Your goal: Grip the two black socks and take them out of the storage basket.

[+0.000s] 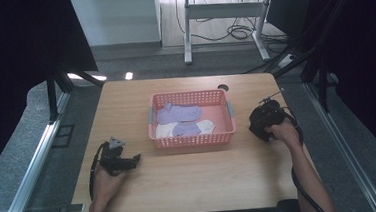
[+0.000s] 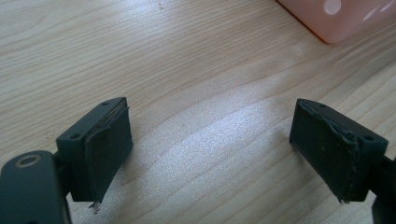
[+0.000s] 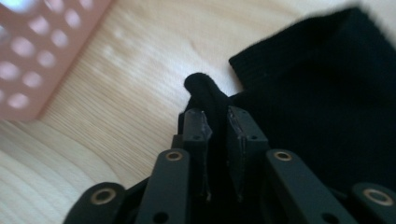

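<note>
Overhead camera, two close tabletop [image 1: 191, 181] views

Left claw [image 2: 210, 144] wide open; right claw [image 3: 215, 128] seemingly nearly shut.

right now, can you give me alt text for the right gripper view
The right gripper pinches a fold of black cloth between its two nearly closed jaws, just above a pale wooden table. A corner of a pink basket with round holes sits blurred at the upper left.

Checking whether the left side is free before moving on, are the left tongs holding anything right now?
No, the left tongs stand wide open with nothing but bare table between them.
</note>
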`<state>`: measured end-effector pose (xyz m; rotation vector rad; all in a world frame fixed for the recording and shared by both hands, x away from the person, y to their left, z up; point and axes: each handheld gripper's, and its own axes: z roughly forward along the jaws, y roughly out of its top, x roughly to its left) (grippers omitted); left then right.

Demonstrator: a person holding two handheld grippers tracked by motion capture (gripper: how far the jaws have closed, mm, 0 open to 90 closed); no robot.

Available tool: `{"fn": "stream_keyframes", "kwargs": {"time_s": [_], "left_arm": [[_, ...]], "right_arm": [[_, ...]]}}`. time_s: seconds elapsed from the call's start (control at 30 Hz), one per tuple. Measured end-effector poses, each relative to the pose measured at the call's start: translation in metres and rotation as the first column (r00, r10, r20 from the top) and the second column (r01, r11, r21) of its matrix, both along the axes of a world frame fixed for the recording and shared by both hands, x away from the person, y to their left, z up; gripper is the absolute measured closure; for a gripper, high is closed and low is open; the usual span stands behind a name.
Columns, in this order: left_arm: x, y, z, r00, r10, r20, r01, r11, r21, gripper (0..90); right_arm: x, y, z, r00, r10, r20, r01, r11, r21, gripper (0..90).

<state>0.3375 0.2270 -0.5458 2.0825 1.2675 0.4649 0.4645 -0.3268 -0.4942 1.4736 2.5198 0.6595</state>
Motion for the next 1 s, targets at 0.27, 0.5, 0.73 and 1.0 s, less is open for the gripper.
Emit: {"fn": "stream_keyframes", "kwargs": {"time_s": [0.27,0.5,0.73,1.0], "left_arm": [[0.000,0.000,0.000,1.0000,0.000,0.000,0.000,1.0000,0.001,12.8],[0.000,0.000,0.000,1.0000,0.001,0.000,-0.001,1.0000,0.000,12.9],[0.000,0.000,0.000,1.0000,0.002,0.000,-0.002,1.0000,-0.002,12.9],[0.000,0.000,0.000,1.0000,0.001,-0.001,-0.001,1.0000,-0.001,12.9]], "right_arm": [[-0.003,0.001,0.003,1.0000,-0.002,0.004,0.002,0.9995,0.030,54.7],[-0.007,0.003,0.019,0.9992,0.007,0.040,-0.007,1.0000,0.000,41.6],[-0.014,0.006,0.040,0.9946,0.021,0.101,-0.021,0.9998,-0.004,32.1],[-0.032,0.012,0.063,0.9853,0.055,0.162,-0.055,0.9985,-0.002,21.0]]}}
